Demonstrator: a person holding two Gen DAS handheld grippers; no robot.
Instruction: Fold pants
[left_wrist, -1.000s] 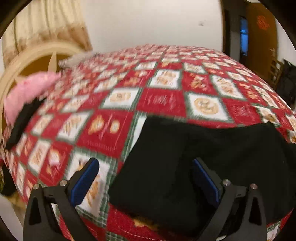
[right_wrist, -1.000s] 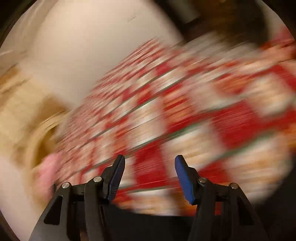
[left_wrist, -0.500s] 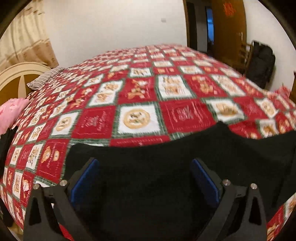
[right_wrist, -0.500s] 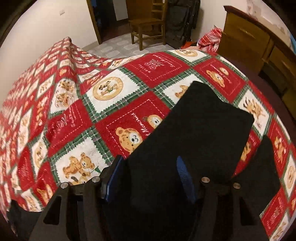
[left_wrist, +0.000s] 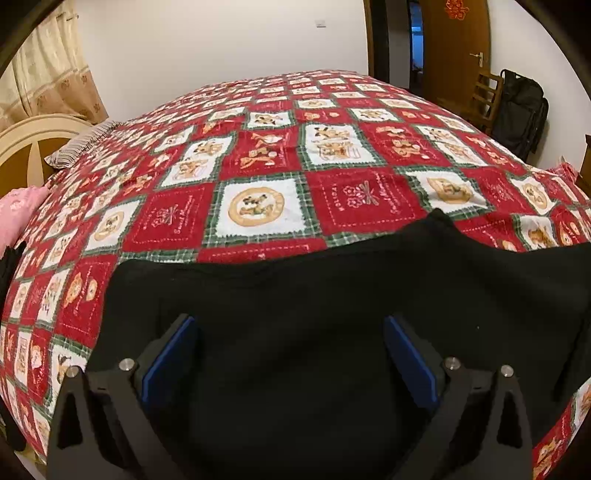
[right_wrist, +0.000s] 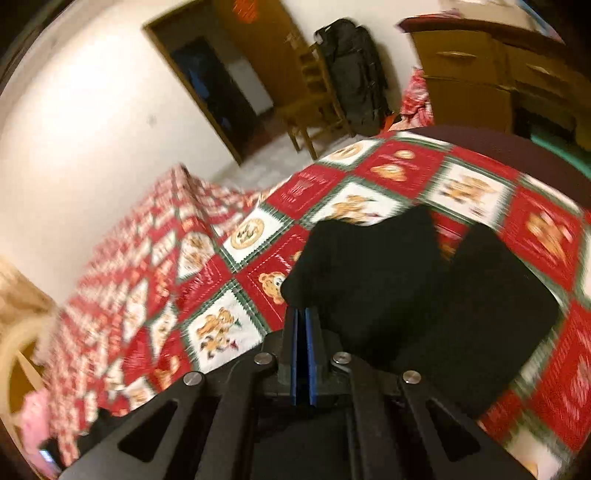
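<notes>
Black pants (left_wrist: 332, 295) lie on the near part of a bed under a red, white and green patchwork quilt (left_wrist: 258, 206). My left gripper (left_wrist: 288, 354) hovers over the pants, open wide, its blue pads (left_wrist: 166, 362) apart with only flat cloth below them. In the right wrist view the pants (right_wrist: 424, 295) show two leg parts bunched together. My right gripper (right_wrist: 302, 317) is shut, its blue pads pressed together on the near left edge of the cloth, which rises from the tips.
A pink cushion (left_wrist: 18, 214) and a striped pillow (left_wrist: 81, 144) sit by the cream headboard (left_wrist: 33, 136) at left. A wooden chair (right_wrist: 314, 99), a black bag (right_wrist: 354, 74), an open door (left_wrist: 454, 48) and a wooden dresser (right_wrist: 480, 74) stand beyond the bed's foot.
My right gripper swung over the pants and closed its jaws on the cloth edge. My left gripper slid right until it was over the pants, staying open.
</notes>
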